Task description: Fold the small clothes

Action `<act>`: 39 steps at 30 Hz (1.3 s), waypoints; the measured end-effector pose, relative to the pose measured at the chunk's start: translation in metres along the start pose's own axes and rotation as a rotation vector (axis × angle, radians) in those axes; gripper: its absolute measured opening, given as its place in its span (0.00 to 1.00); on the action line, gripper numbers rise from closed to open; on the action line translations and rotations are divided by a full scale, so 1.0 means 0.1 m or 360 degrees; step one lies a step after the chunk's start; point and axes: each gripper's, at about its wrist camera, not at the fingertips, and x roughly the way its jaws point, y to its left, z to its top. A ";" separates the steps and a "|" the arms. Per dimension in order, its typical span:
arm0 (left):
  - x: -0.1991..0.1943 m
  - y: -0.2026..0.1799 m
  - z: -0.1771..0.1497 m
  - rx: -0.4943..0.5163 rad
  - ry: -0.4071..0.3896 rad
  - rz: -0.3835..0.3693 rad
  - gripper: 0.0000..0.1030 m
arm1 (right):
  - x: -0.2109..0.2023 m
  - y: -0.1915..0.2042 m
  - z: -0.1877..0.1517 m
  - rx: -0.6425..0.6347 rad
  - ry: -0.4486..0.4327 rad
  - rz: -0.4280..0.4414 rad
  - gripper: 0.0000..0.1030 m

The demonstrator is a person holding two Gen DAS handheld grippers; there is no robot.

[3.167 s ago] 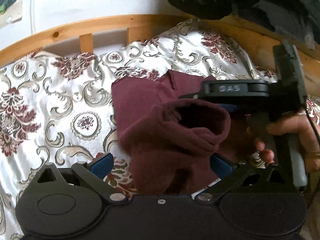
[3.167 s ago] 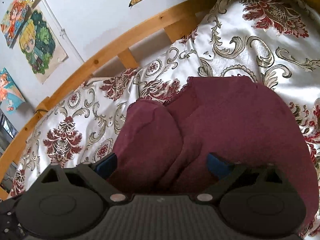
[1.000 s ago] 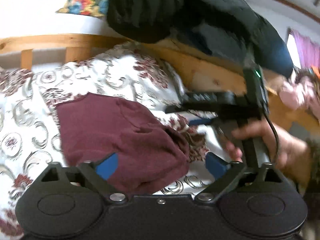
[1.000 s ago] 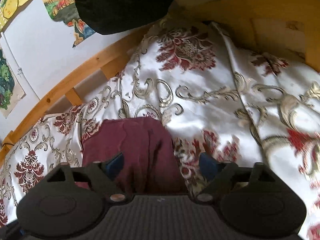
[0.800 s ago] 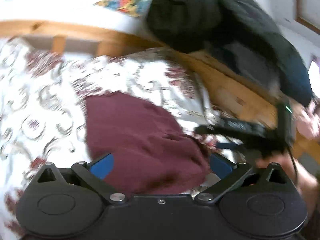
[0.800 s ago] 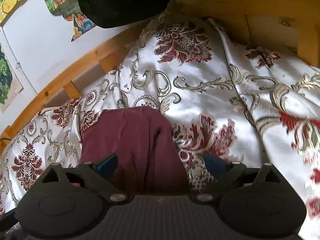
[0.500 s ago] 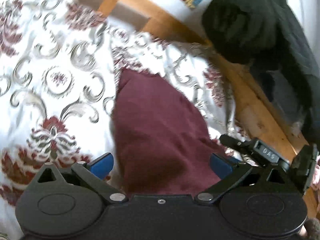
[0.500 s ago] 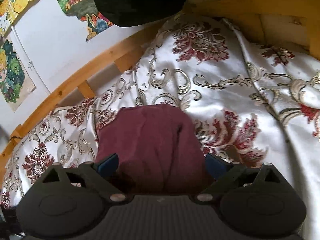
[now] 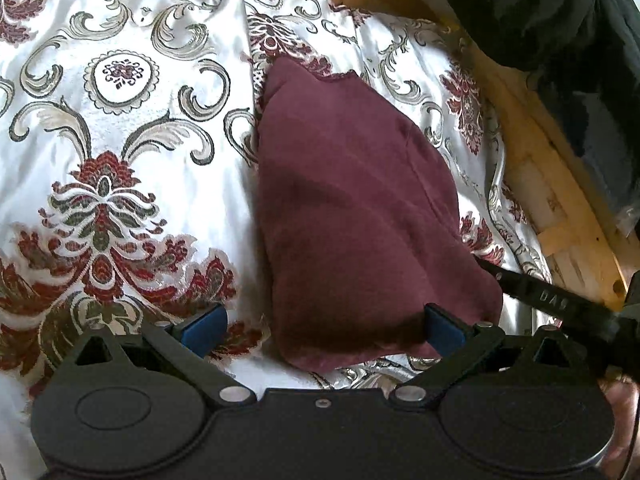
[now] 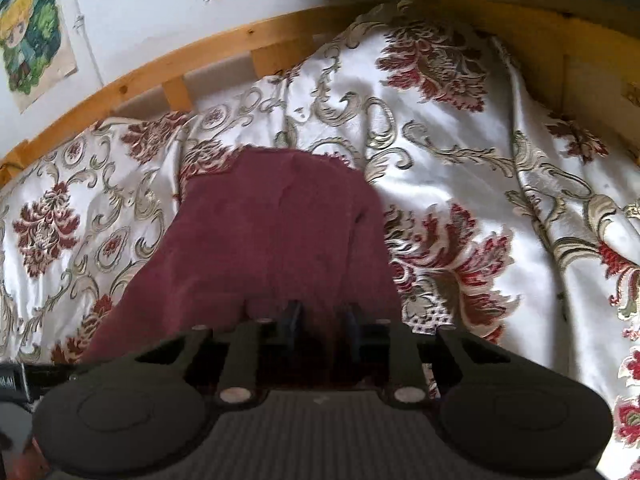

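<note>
A folded maroon garment (image 9: 352, 208) lies on the floral bedspread (image 9: 120, 152). My left gripper (image 9: 324, 330) is open, its blue pads either side of the garment's near edge, just above it. In the right wrist view the same garment (image 10: 276, 236) lies ahead, and my right gripper (image 10: 322, 322) has its fingers drawn close together on the garment's near edge. The right gripper's finger (image 9: 548, 296) also shows at the right edge of the left wrist view, touching the garment's right corner.
A wooden bed frame (image 10: 168, 68) runs along the far side, with posters (image 10: 32, 32) on the wall behind. Dark clothing (image 9: 560, 24) hangs over the frame at the top right. The bedspread (image 10: 480, 200) extends to the right.
The garment was dropped from a raised, bunched hold and now lies flat. My right gripper has shut on its near edge; my left gripper swung over it and stays open.
</note>
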 end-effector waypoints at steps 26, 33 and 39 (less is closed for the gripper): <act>0.05 -0.10 -0.01 0.0069 -0.0085 -0.0088 0.99 | 0.30 -0.20 0.52 -0.0043 -0.0392 0.0015 0.05; 0.17 -0.17 -0.08 0.0177 -0.0032 -0.0051 0.99 | 0.55 -0.40 0.48 0.0123 -0.0222 0.0000 0.05; 0.18 -0.18 -0.08 0.0216 -0.0014 -0.0037 0.99 | 0.44 -0.55 0.39 0.0349 -0.0187 0.0075 0.42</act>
